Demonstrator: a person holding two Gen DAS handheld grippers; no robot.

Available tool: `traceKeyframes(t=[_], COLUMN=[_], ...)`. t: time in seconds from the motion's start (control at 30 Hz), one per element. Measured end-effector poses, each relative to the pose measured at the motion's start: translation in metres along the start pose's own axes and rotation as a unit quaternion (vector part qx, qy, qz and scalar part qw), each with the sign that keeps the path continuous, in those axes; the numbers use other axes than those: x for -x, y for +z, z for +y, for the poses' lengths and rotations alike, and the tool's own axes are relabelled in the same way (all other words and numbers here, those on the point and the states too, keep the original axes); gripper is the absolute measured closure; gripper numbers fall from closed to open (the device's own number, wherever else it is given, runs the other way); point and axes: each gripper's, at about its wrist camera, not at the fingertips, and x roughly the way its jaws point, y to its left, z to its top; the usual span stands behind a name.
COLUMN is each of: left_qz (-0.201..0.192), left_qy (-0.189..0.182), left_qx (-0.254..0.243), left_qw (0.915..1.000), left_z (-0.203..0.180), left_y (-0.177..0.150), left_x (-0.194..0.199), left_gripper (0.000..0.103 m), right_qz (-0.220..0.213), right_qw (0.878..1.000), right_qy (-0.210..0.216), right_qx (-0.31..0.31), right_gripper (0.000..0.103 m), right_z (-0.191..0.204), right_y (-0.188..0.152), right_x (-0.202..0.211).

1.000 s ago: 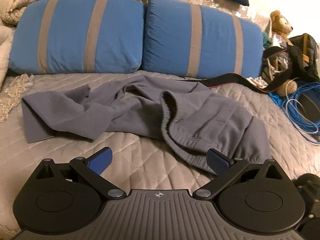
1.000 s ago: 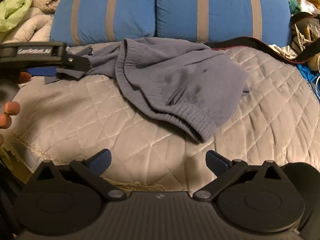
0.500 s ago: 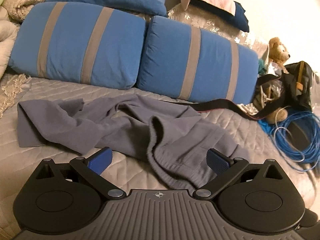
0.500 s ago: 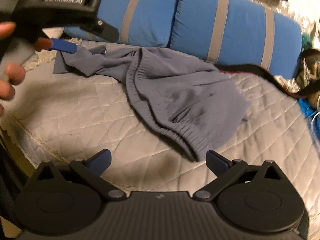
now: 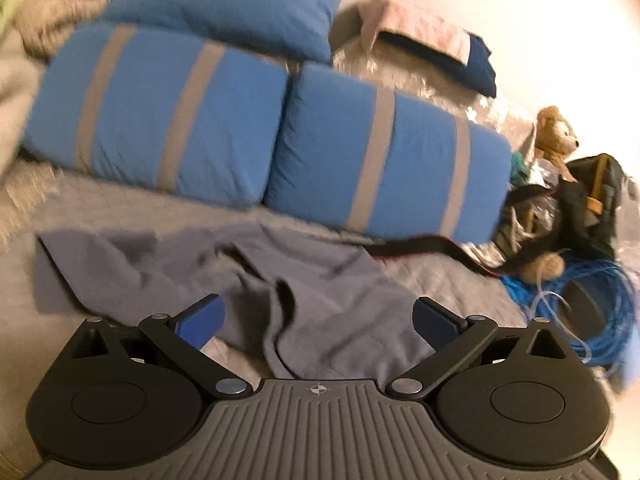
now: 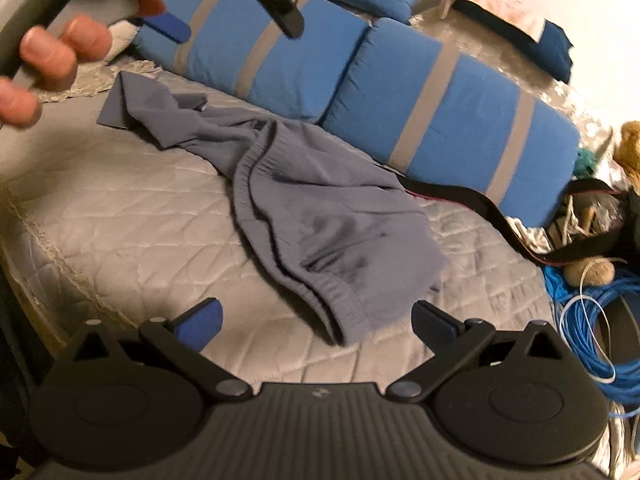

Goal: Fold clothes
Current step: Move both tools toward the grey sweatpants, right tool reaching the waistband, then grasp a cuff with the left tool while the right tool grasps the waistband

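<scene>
A pair of gray pants [image 6: 304, 216] lies crumpled on a gray quilted bed [image 6: 132, 224]. The stretchy waist end [image 6: 344, 312] is near, and one leg [image 6: 132, 108] reaches far off to the left. Nothing is holding the pants.

The left gripper [image 5: 318, 320] is up above the near part of the pants. Its two blue fingers [image 5: 200, 318] are wide apart with nothing between them. In the right wrist view it shows at the top left, with a hand [image 6: 48, 60] wrapped around its handle.

The right gripper [image 6: 316, 320] is near the waist end of the pants. Its fingers [image 6: 200, 320] are wide apart too, and they hold nothing. The waist end sits just past the gap between them.

Two blue pillows with gray stripes [image 5: 384, 160] lie side by side at the far edge of the bed, behind the pants. A black strap [image 6: 460, 196] runs from the pants toward the right. On the right side there is a teddy bear [image 5: 554, 136], a dark bag [image 5: 592, 208] and a pile of blue cable [image 6: 588, 340]. The left wrist view is blurry.
</scene>
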Motion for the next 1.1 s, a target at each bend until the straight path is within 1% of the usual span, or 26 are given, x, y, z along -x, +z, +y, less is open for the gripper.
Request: traceKeyframes(t=[0.1, 0.17, 0.23, 0.3, 0.37, 0.47, 0.57, 0.67, 0.73, 0.77, 0.83, 0.9, 1.0, 1.1], left_qz=[-0.016, -0.008, -0.01, 0.0, 0.019, 0.037, 0.039, 0.032, 0.029, 0.035, 0.059, 0.075, 0.077, 0.087], left_qy=[0.008, 0.002, 0.016, 0.031, 0.023, -0.007, -0.024, -0.024, -0.02, -0.021, -0.03, -0.044, -0.049, -0.064], left_qx=[-0.002, 0.013, 0.014, 0.003, -0.004, 0.002, -0.002, -0.012, -0.015, -0.009, 0.009, 0.008, -0.015, -0.007], left_qw=[0.9998, 0.9999, 0.9997, 0.9995, 0.9995, 0.9993, 0.999, 0.9991, 0.9993, 0.9991, 0.9978, 0.9962, 0.9957, 0.9942], left_z=[-0.008, -0.009, -0.009, -0.01, -0.006, 0.005, 0.014, 0.022, 0.029, 0.033, 0.044, 0.052, 0.056, 0.061], left_y=[0.006, 0.009, 0.008, 0.004, 0.0, -0.008, -0.014, -0.016, -0.017, -0.017, -0.014, -0.011, -0.01, -0.009], left_x=[0.005, 0.003, -0.003, -0.01, -0.018, -0.024, -0.025, -0.029, -0.035, -0.041, -0.059, -0.079, -0.106, -0.127], left_gripper=[0.001, 0.001, 0.001, 0.001, 0.001, 0.001, 0.002, 0.002, 0.002, 0.002, 0.002, 0.003, 0.007, 0.007], right_qz=[0.006, 0.008, 0.005, -0.001, -0.006, -0.014, -0.029, -0.041, -0.044, -0.045, -0.048, -0.051, -0.058, -0.059], right_qw=[1.0, 1.0, 1.0, 0.999, 0.997, 0.995, 0.991, 0.984, 0.983, 0.983, 0.981, 0.98, 0.98, 0.979], right_qy=[-0.005, -0.008, -0.008, 0.005, 0.018, 0.032, 0.055, 0.09, 0.096, 0.099, 0.104, 0.108, 0.108, 0.11], right_qx=[-0.007, -0.011, -0.021, -0.046, -0.071, -0.096, -0.117, -0.146, -0.149, -0.151, -0.154, -0.157, -0.156, -0.16], right_gripper=[0.0, 0.0, 0.0, 0.0, 0.0, 0.0, 0.0, 0.0, 0.0, 0.0, 0.0, 0.0, 0.0, 0.0], right_z=[-0.006, -0.011, -0.017, -0.025, -0.032, -0.04, -0.046, -0.053, -0.053, -0.053, -0.054, -0.054, -0.055, -0.057], right_y=[-0.006, -0.008, -0.011, -0.015, -0.019, -0.027, -0.037, -0.043, -0.044, -0.045, -0.046, -0.047, -0.049, -0.05], right_x=[0.0, -0.001, -0.003, -0.006, -0.008, -0.014, -0.018, -0.022, -0.023, -0.024, -0.026, -0.027, -0.026, -0.027])
